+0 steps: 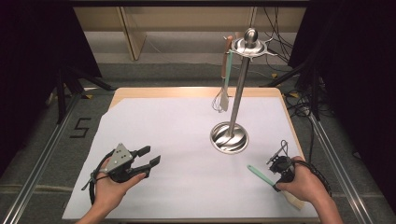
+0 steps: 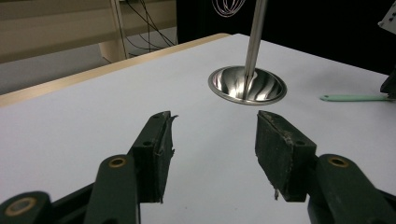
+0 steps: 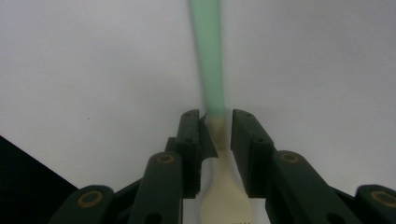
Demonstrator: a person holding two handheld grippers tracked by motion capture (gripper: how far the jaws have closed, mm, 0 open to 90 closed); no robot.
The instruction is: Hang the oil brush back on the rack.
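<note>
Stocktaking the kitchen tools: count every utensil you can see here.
3: a spatula and a whisk hang from the stand; another spatula lies between the right gripper jaws. More may hang hidden.

A spatula (image 1: 268,179) with a long green handle and a cream blade is lying flat on the white bench, near the front right corner.
</note>
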